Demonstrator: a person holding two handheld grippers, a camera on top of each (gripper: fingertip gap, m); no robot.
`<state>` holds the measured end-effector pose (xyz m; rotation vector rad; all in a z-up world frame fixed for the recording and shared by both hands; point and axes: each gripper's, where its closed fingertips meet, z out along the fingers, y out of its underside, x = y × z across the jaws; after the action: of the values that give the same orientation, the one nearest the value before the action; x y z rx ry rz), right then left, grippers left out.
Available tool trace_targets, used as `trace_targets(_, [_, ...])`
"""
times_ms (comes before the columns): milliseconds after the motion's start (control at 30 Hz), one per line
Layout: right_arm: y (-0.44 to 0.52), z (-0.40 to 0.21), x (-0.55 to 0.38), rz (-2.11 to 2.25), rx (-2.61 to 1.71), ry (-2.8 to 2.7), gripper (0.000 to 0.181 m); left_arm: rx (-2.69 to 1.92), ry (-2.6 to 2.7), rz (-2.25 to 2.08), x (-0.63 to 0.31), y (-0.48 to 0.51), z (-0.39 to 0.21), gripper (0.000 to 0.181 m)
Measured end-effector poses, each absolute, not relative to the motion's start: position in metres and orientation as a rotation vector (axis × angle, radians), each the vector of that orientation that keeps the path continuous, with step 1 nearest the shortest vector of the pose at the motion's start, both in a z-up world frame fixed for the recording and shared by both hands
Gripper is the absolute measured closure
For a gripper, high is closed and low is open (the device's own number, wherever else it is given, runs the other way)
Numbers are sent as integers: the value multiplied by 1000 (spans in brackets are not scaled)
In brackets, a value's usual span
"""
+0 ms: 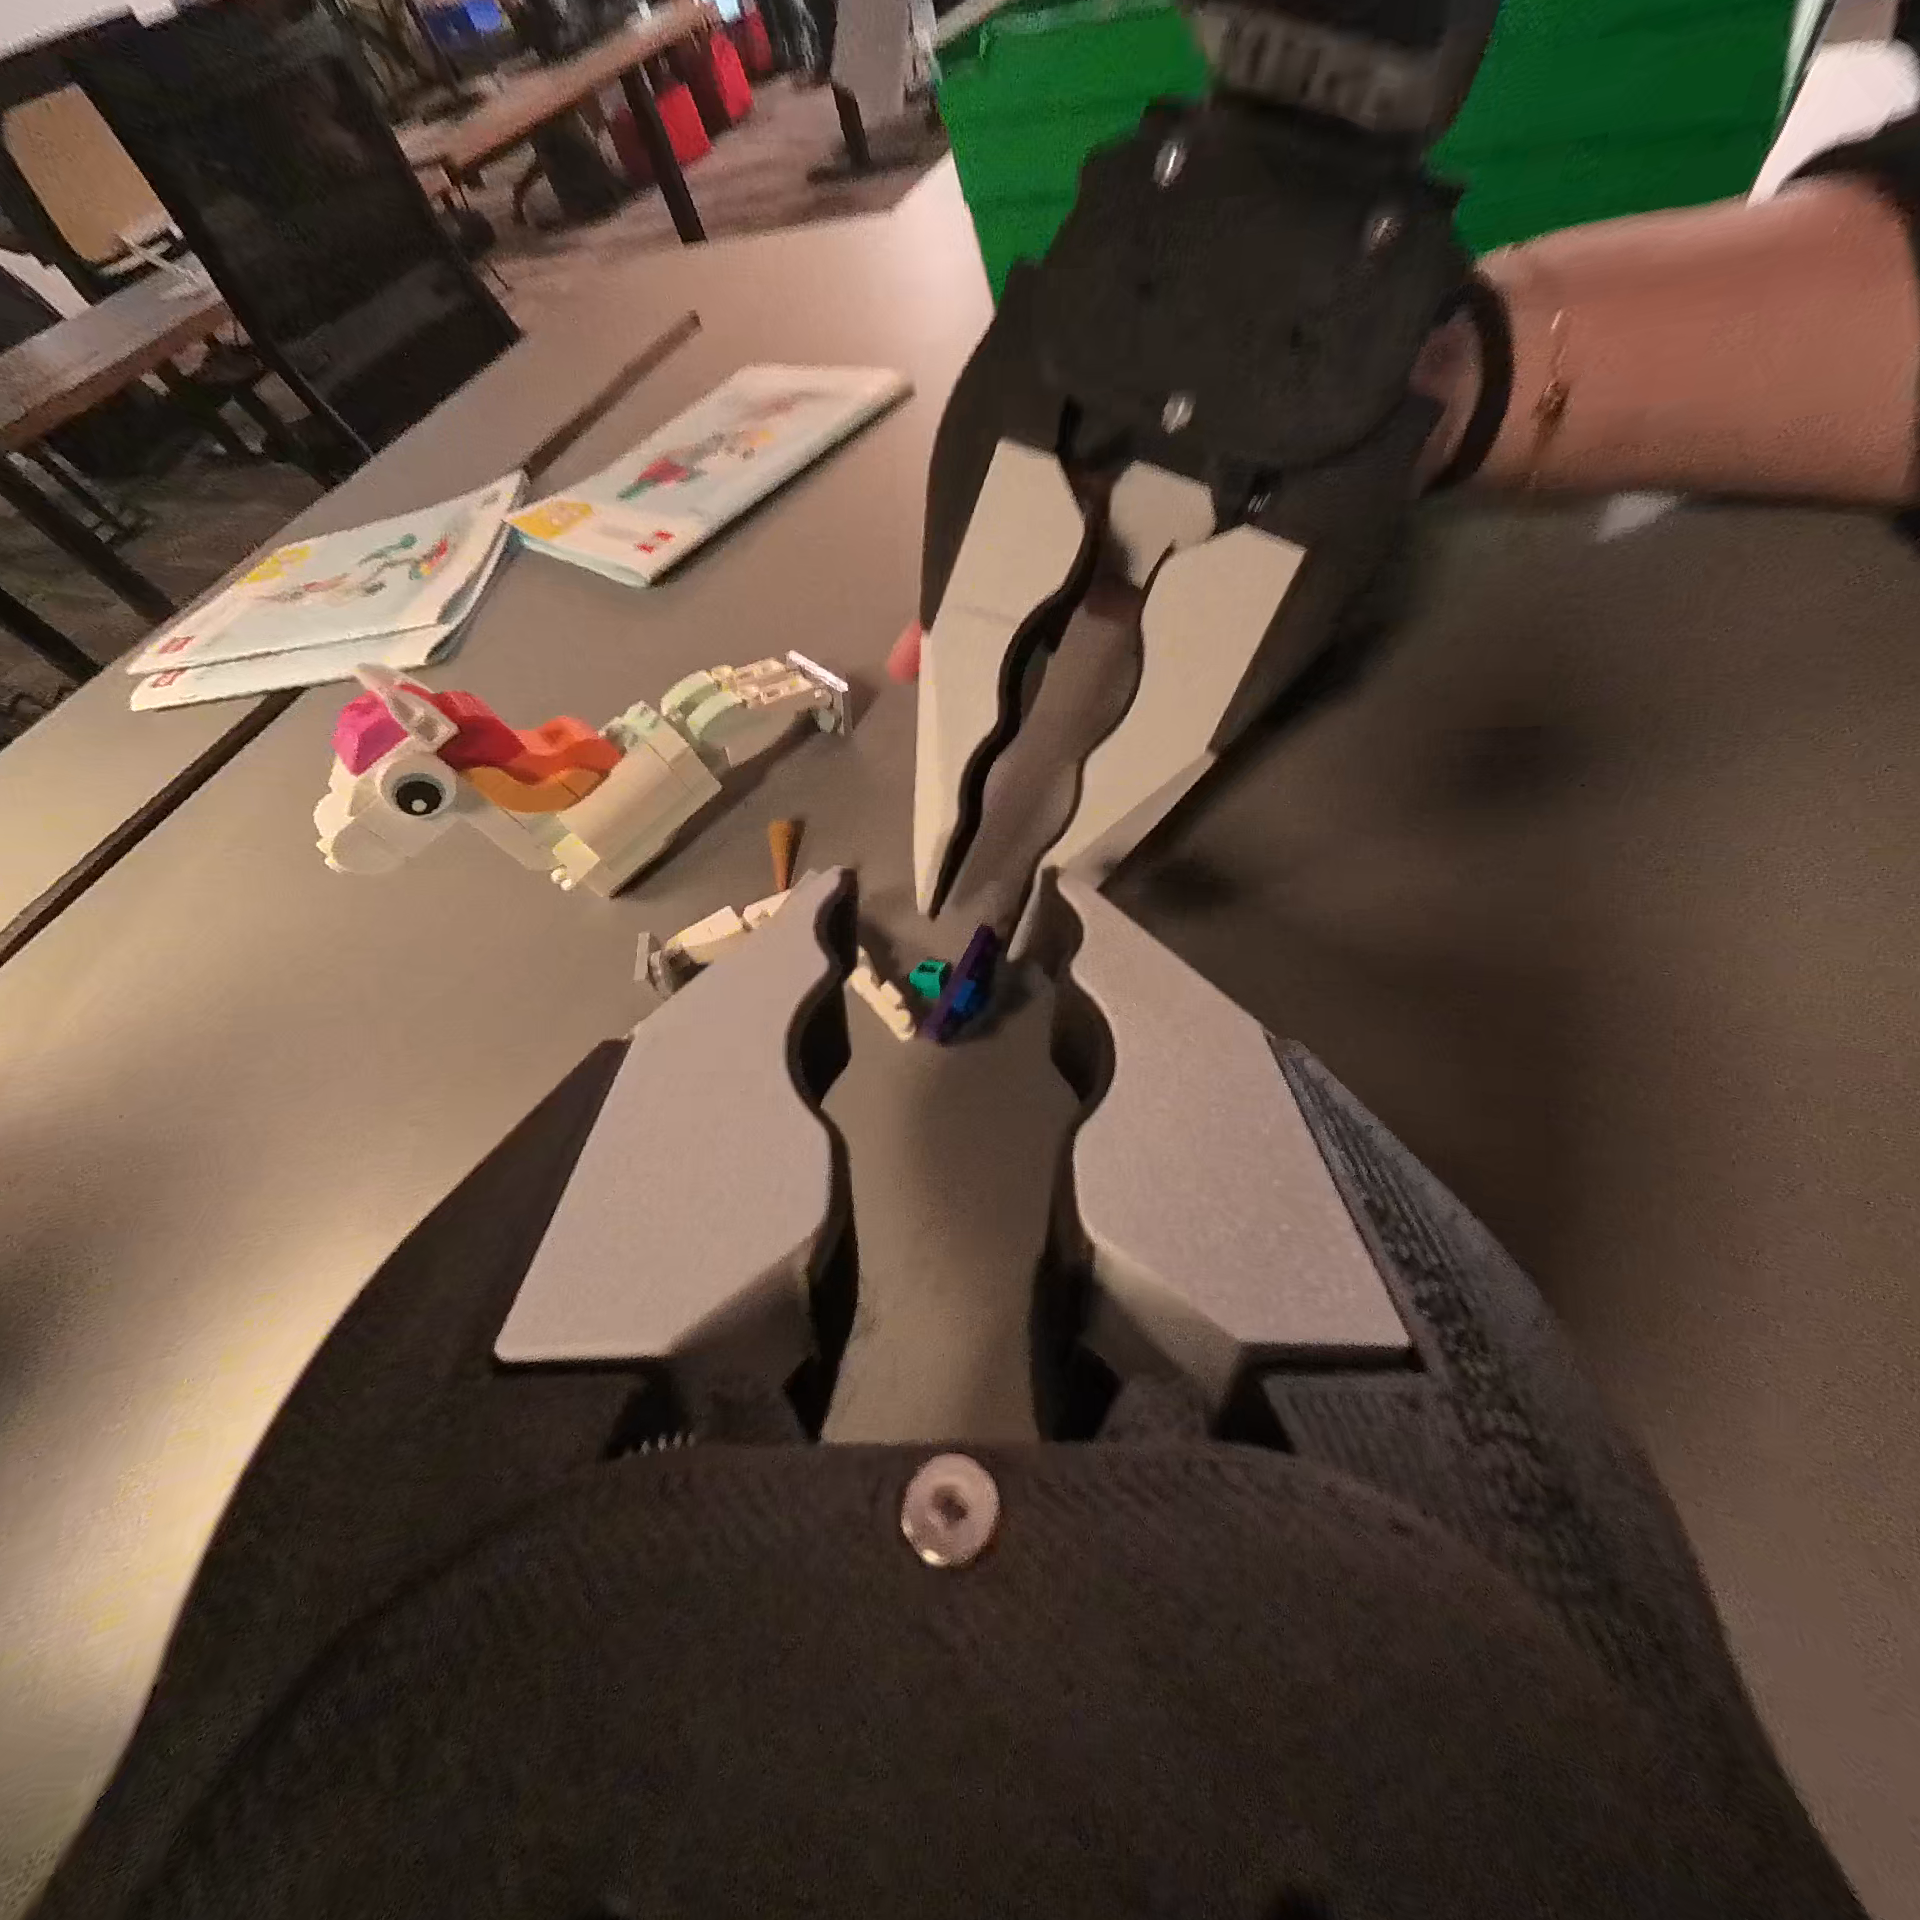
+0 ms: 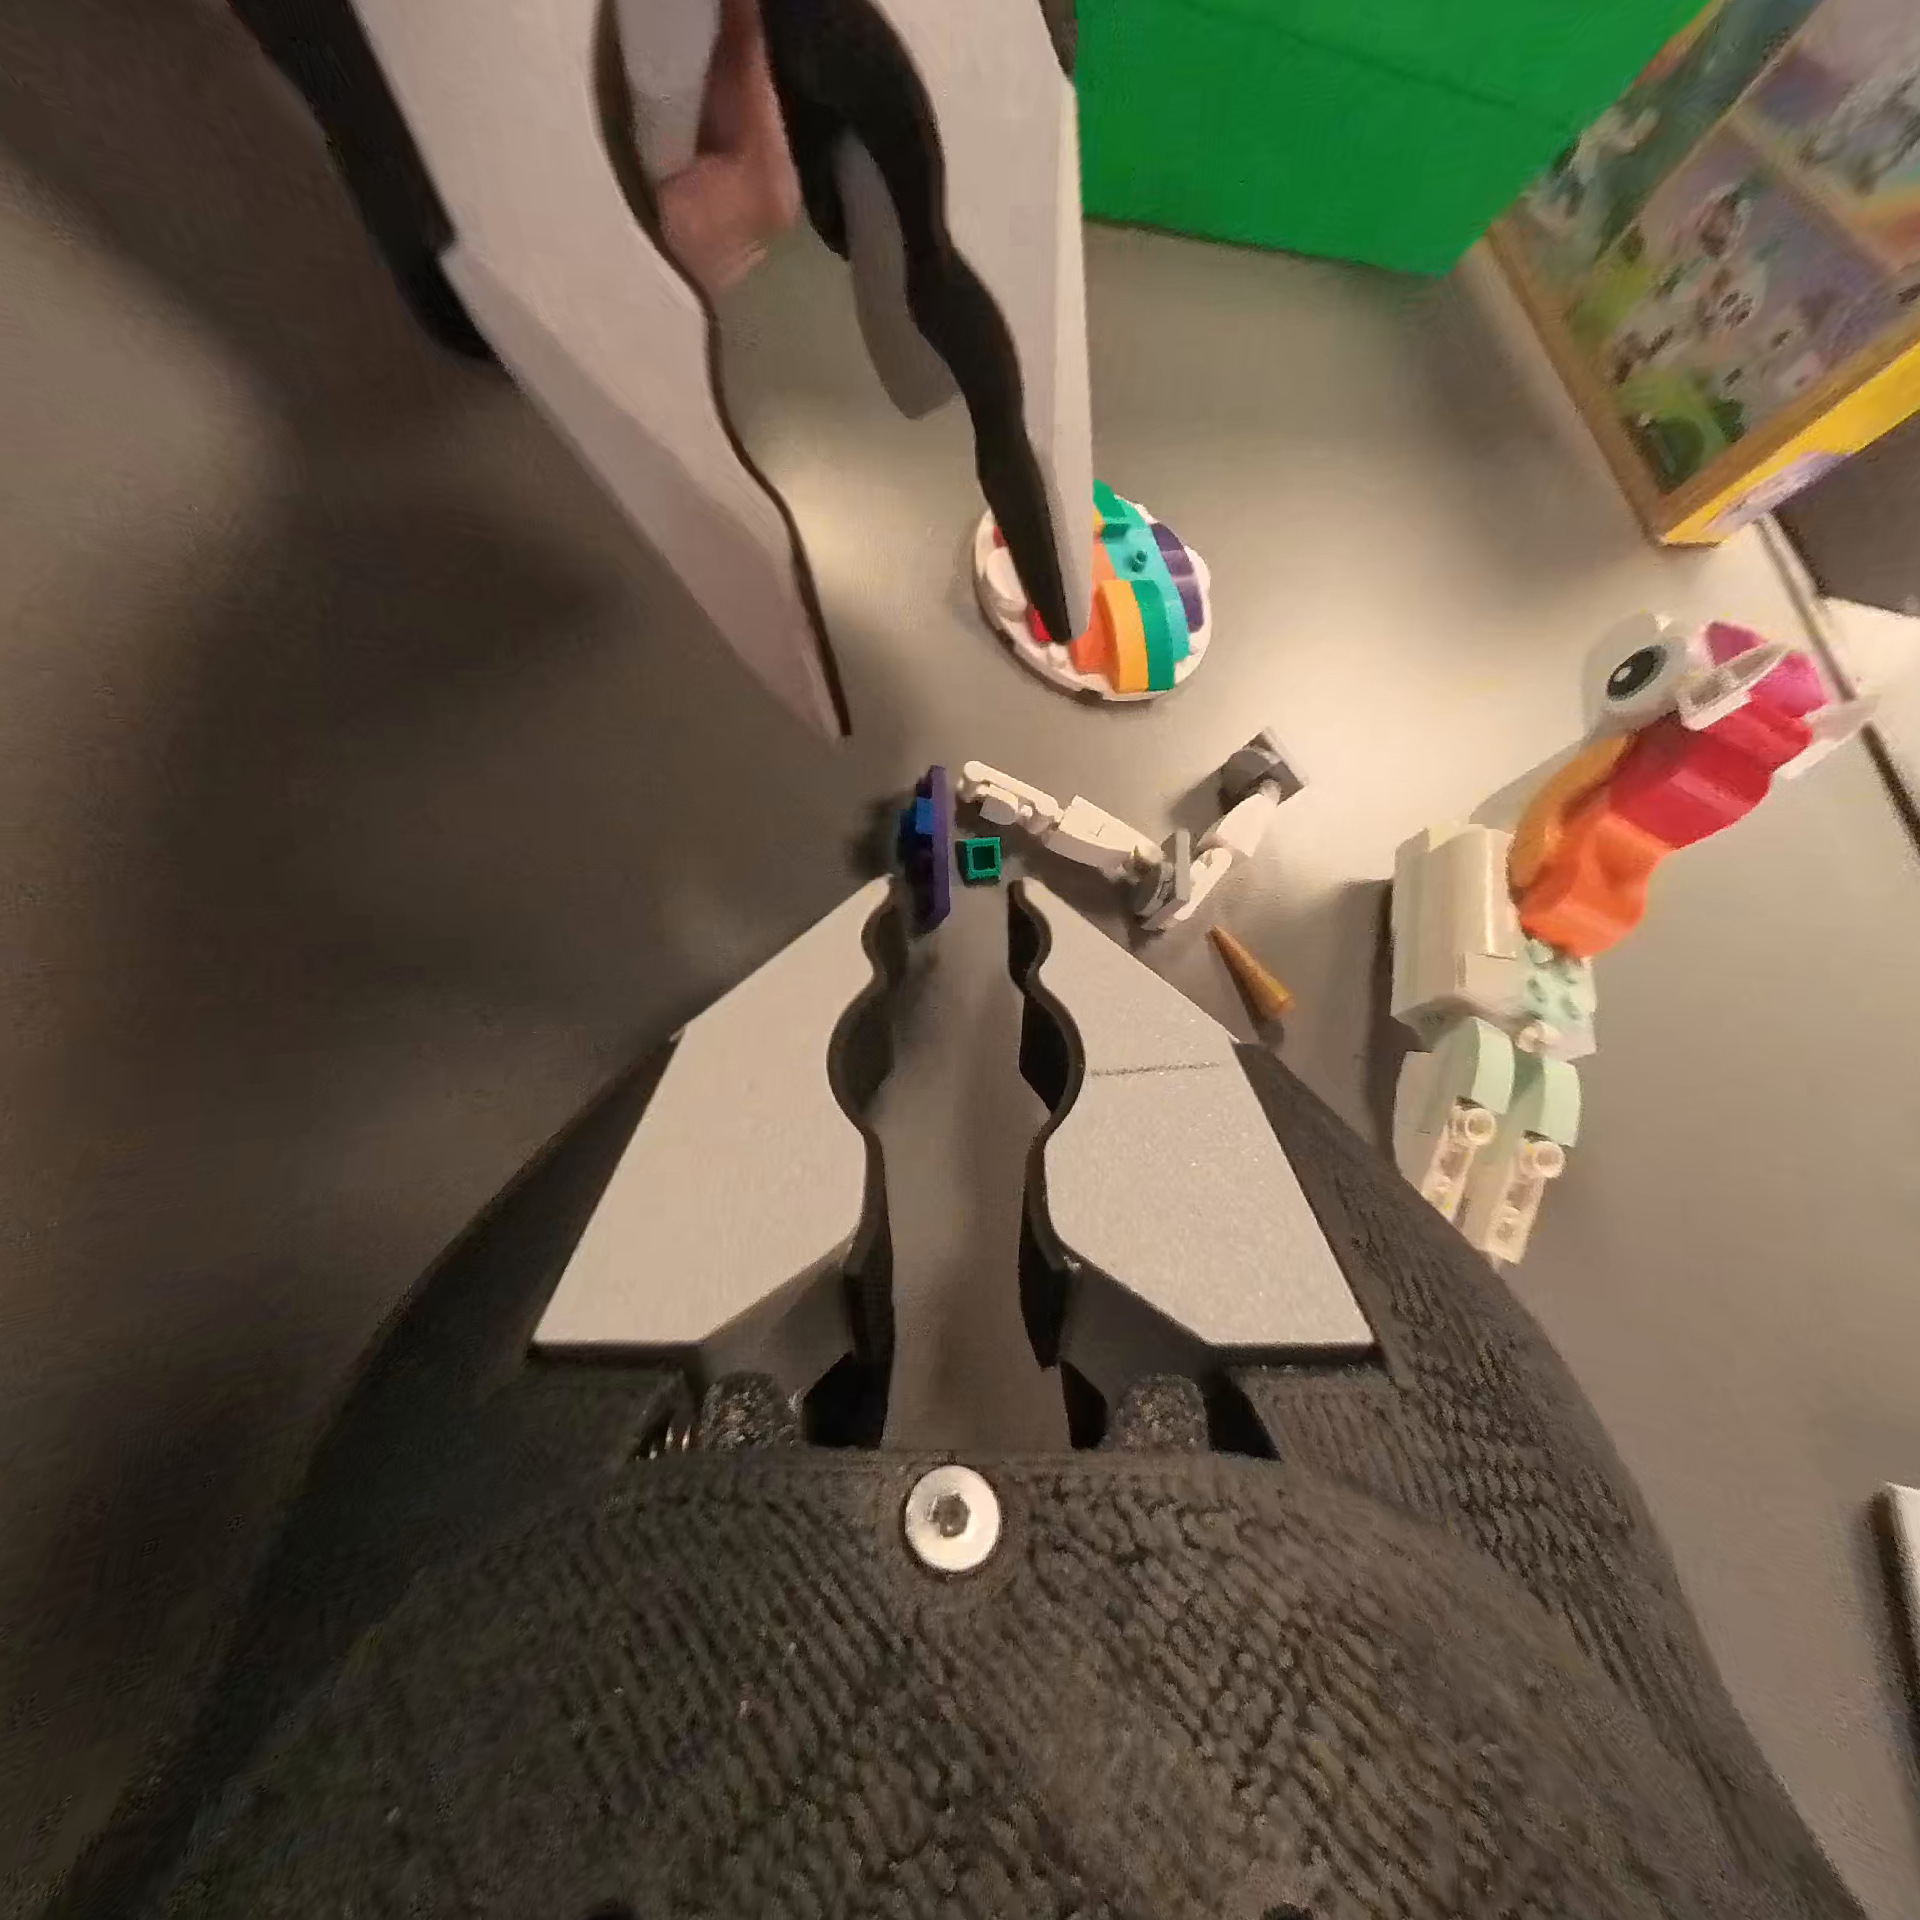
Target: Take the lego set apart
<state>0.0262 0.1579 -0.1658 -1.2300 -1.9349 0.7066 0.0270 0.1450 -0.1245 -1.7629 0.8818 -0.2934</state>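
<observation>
A lego unicorn lies on its side on the grey table; it also shows in the right wrist view. A small purple and blue piece, a teal brick and white leg parts lie loose. My left gripper is open and empty, its tips just short of these pieces. My right gripper is open and faces it, its tips close to the purple piece; whether one touches it I cannot tell. A rainbow on a round white plate stands farther off, partly behind the left gripper.
A brown cone lies next to the leg parts. Two instruction booklets lie at the table's far left. A lego box and a green bin stand at the back. A hand holds the right gripper. My hands' fingertips stand some 5 cm from each other. My right tips are roughly 11 cm from the lego unicorn. It turns up in the right wrist view as well.
</observation>
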Motion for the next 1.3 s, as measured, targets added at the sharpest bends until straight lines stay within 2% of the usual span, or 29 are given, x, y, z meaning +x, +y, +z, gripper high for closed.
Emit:
trace_targets(100, [151, -169, 23, 719, -1268, -1954, 169, -1695, 792, -319, 25, 144, -111, 147])
trace_targets(133, [151, -170, 21, 671, -1254, -1953, 177, -1676, 753, -318, 21, 146, -106, 147])
trace_targets(200, [153, -164, 19, 533, -1173, -1920, 178, -1639, 643, -352, 10, 149, -94, 147])
trace_targets(367, [171, -100, 6, 349, -933, -1517, 181, -1565, 280, -661, -16, 152, -69, 131])
trace_targets(433, [167, -87, 2, 303, -846, -1433, 181, -1574, 246, -761, -17, 153, -70, 131])
trace_targets(700, [147, -68, -7, 246, -646, -1316, 181, -1546, 239, -927, -9, 150, -70, 155])
trace_targets(900, [138, -57, -5, 324, -622, -1276, 181, -1415, 346, -1053, 5, 135, -54, 162])
trace_targets(967, [133, -55, -3, 333, -609, -1272, 181, -1403, 353, -1042, 4, 135, -54, 174])
trace_targets(1133, [134, -54, -4, 248, -577, -1245, 180, -1396, 377, -963, 4, 136, -54, 174])
trace_targets(1233, [135, -57, -7, 135, -547, -1251, 171, -1419, 376, -1004, 5, 136, -56, 174])
trace_targets(1300, [139, -58, -7, 61, -548, -1242, 174, -1431, 381, -1031, 7, 135, -56, 174])
